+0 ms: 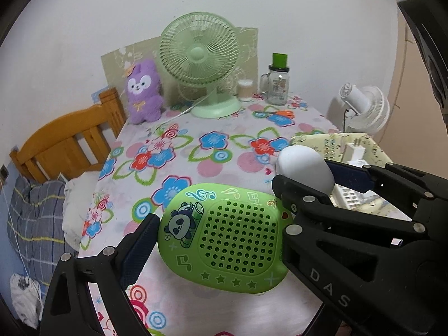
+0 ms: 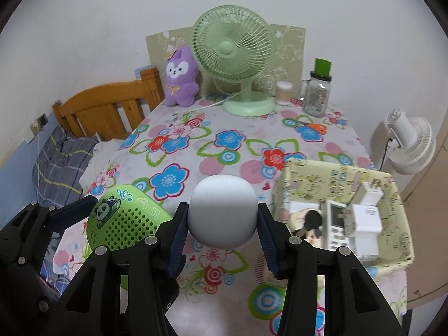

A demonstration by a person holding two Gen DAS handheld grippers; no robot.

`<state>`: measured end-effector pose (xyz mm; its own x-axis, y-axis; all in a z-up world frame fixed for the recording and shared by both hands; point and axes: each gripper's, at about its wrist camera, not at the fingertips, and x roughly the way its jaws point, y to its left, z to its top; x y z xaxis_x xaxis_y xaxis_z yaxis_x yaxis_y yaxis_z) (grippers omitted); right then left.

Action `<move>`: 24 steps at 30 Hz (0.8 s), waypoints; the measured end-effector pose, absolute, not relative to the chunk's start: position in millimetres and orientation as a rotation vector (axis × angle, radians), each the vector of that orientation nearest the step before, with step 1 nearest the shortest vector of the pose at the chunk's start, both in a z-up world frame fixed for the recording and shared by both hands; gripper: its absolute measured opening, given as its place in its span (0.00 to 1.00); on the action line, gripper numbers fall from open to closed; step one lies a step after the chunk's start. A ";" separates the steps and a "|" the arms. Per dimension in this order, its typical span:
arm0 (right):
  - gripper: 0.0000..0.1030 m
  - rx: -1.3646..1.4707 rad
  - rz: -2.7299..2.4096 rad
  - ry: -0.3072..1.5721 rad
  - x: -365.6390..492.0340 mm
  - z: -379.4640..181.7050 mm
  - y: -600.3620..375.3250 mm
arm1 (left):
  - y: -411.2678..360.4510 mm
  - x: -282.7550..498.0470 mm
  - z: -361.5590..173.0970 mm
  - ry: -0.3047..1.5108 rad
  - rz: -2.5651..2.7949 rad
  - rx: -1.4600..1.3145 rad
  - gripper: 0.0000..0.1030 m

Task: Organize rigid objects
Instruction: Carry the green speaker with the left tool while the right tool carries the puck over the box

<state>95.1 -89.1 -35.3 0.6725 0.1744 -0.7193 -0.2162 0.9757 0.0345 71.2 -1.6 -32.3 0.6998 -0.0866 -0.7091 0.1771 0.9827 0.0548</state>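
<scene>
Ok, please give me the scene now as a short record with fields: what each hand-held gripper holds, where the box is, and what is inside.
left hand-held gripper: shut on green panda speaker, held above the table
right hand-held gripper: shut on white rounded object
box: patterned, open, on the flowered tablecloth, to the right of both grippers
box contents: white chargers, a remote; the rest is unclear

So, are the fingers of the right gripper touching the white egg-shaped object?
Touching. The right wrist view shows the right gripper with both blue finger pads pressed against the sides of the white egg-shaped object, no gap visible on either side.
</scene>
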 end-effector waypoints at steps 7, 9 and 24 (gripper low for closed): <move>0.49 -0.042 0.178 0.789 87.7 -24.5 -115.3 | -29.7 68.3 -22.9 0.760 -0.188 0.151 0.93; 0.49 -0.040 0.166 0.786 86.8 -23.0 -123.7 | -38.9 68.3 -21.8 0.755 -0.200 0.162 0.93; 0.49 0.009 0.097 0.829 90.7 -37.5 -180.6 | -91.4 79.7 -34.8 0.783 -0.273 0.217 0.93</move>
<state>90.7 -180.6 -37.5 0.6716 0.0900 -0.7354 -0.0830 0.9955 0.0460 79.7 -91.4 -34.8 0.6767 -0.1607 -0.7185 0.3204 0.9429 0.0909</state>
